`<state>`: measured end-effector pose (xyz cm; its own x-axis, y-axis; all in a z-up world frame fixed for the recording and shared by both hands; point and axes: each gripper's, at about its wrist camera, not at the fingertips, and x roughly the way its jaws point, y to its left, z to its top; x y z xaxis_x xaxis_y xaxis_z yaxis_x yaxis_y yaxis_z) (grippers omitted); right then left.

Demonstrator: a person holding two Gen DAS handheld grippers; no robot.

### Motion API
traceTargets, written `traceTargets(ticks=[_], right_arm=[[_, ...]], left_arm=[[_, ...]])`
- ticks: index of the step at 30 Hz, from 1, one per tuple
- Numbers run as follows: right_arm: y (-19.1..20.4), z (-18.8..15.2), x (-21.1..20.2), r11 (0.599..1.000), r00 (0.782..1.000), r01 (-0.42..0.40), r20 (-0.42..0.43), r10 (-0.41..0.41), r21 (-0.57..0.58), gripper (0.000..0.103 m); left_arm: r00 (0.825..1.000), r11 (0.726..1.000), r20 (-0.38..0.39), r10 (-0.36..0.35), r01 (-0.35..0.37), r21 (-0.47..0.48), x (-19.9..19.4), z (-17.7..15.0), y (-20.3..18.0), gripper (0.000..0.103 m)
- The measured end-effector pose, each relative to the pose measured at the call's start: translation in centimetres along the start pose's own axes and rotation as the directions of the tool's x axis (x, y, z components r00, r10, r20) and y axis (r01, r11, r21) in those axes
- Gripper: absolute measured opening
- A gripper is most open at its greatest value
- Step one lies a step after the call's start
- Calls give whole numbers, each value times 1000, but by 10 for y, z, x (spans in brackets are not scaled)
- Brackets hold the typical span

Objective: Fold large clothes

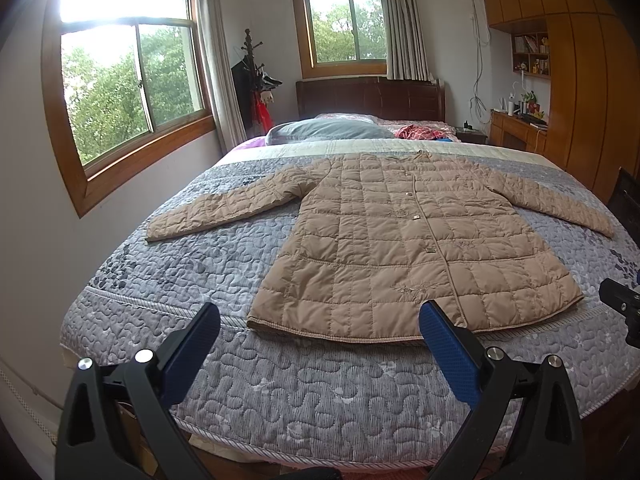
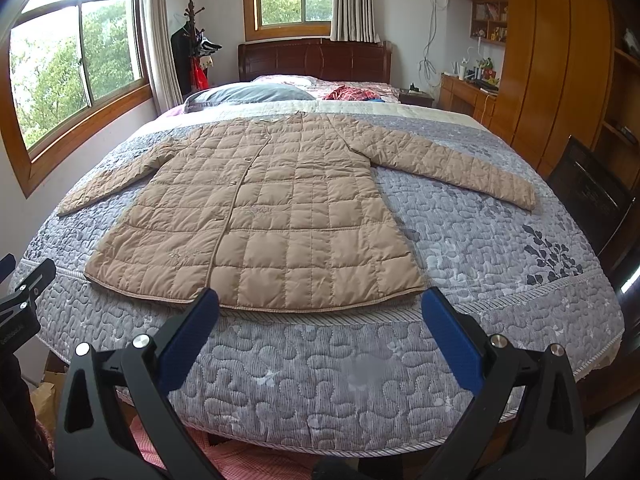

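Note:
A long tan quilted coat lies flat and face up on the bed, buttoned, both sleeves spread out to the sides; it also shows in the right wrist view. My left gripper is open and empty, held above the foot of the bed just short of the coat's hem. My right gripper is open and empty, also just short of the hem, toward its right half. The right gripper shows at the right edge of the left wrist view, and the left gripper at the left edge of the right wrist view.
The grey patterned quilt covers the bed. A grey pillow and a red cloth lie near the dark headboard. A wall with windows is on the left, wooden cabinets and a dark chair on the right.

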<state>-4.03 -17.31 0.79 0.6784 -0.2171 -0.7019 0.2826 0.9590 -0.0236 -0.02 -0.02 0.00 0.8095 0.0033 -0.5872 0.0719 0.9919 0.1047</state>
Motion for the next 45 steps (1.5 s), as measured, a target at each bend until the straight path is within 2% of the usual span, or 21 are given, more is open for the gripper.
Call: traceTargets(ticks=[40,42,45], right_arm=[[2,1,1,1000,1000,-6,3,6,-2,100],[2,1,2,1000,1000,-7,2,7,-2,100],[2,2,3,1000,1000,-7,0,7,-3,100]], left_arm=[[1000,1000,-1,1,-1,8,0,3,17,99],[1000,1000,-2,5,-5,12,2,6,2,99],[1000,1000,-3,5,-5,12,2,6,2,99]])
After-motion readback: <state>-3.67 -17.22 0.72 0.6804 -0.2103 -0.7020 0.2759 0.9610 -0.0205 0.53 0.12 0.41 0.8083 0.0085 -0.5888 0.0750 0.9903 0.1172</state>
